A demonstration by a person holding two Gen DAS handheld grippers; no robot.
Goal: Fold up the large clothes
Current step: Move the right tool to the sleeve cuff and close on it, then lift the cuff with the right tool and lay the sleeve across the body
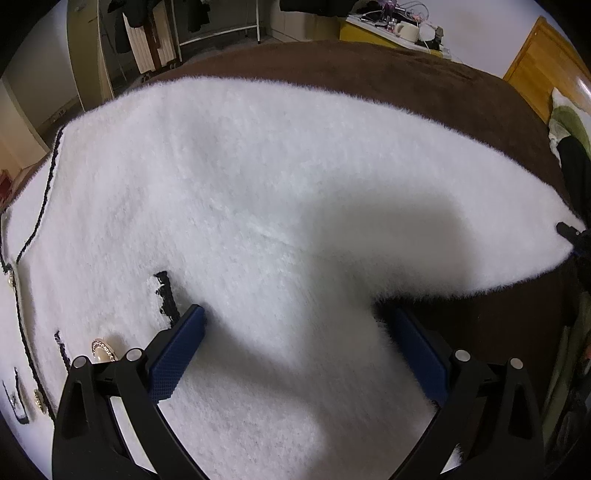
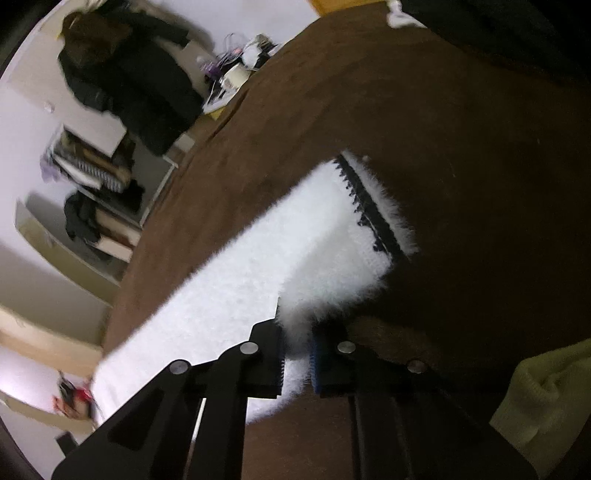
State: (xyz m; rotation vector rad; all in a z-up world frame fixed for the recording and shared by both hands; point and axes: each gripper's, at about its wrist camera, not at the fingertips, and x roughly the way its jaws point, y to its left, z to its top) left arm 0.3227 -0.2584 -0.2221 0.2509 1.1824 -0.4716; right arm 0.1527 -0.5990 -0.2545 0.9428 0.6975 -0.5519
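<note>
One fluffy white knitted cardigan with black crocheted trim (image 1: 258,177) lay spread across a brown plush bed cover (image 1: 388,70), its body toward the left of the left wrist view and one long sleeve (image 1: 461,221) stretching away to the right. Round gold buttons (image 1: 104,350) sat along the trimmed front edge at the lower left. At the sleeve's far end, the black-edged cuff (image 2: 373,214) rested on the brown cover, as the right wrist view showed.

The left gripper (image 1: 295,321) hovered over the garment near the armpit, its blue textured pads (image 1: 177,354) standing wide apart with nothing pinched between them; one pad lay over the white knit and the other at the sleeve's lower edge. The right gripper (image 2: 297,354) was clamped tight on the fuzzy edge of the sleeve close to the cuff, white pile bulging out between its pads (image 2: 317,363). Its tip also showed at the far right of the left wrist view, at the sleeve's end.

Beyond the bed stood a yellow table cluttered with cables and a white cup (image 1: 391,27), a wooden door (image 1: 535,66), a dark coat hanging on a white wall (image 2: 129,74) and open shelves holding folded clothes (image 2: 92,173). A pale yellow-green knit fabric (image 2: 543,398) lay at the lower right of the right wrist view.
</note>
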